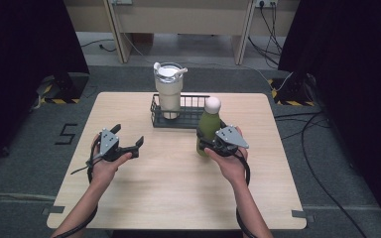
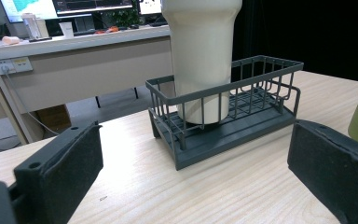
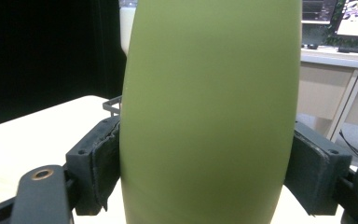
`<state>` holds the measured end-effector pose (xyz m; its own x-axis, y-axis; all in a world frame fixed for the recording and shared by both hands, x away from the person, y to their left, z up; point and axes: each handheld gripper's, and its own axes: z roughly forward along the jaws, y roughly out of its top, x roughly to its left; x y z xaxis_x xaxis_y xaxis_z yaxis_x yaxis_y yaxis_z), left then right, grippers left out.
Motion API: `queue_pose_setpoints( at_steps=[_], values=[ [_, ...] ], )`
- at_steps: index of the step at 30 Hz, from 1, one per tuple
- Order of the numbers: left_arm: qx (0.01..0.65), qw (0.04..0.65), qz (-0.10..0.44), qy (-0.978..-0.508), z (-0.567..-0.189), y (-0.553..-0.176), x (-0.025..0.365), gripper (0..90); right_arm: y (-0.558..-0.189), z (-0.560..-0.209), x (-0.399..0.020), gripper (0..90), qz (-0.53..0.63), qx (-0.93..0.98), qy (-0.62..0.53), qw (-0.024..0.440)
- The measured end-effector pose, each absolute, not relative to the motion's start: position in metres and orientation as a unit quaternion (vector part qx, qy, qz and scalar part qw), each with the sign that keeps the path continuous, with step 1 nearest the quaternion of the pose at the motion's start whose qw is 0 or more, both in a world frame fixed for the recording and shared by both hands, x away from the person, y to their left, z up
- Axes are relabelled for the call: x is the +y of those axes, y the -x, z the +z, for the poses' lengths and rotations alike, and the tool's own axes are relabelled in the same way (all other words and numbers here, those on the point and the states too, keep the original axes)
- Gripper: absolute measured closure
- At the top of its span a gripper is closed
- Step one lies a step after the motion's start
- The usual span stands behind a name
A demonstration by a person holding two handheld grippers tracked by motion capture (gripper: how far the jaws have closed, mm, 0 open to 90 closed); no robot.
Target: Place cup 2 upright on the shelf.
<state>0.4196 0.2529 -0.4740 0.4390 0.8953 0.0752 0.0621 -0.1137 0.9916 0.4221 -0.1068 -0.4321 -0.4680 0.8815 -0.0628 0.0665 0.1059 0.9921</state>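
beside wire basket (image 1: 178,119): right tongs (image 1: 209,144) clamp smooth green bottle (image 1: 208,128); left tongs (image 1: 127,137) wide, empty.

Cream tumbler (image 2: 200,56) upright in grey wire basket (image 2: 242,135) beyond wide-apart black fingers (image 2: 60,172).

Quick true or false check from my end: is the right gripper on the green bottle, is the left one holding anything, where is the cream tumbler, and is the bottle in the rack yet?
1. The right gripper is clamped on the green bottle. True.
2. The left gripper holds the cream tumbler. False: its jaws are open and empty.
3. The tumbler stands in the wire rack. True.
4. The bottle lies flat inside the rack. False: it is upright, in front of the rack.
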Motion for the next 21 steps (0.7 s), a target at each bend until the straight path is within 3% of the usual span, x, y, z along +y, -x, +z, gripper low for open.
queue_pose_setpoints(
  at_steps=[21],
  values=[
    [0.373, 0.553, 0.376, -0.643, -0.475, -0.42, 0.252, 2.7, -0.435, -0.409, -0.107, 21.6, 0.567, 0.632, -0.368, 0.379]
  ],
)
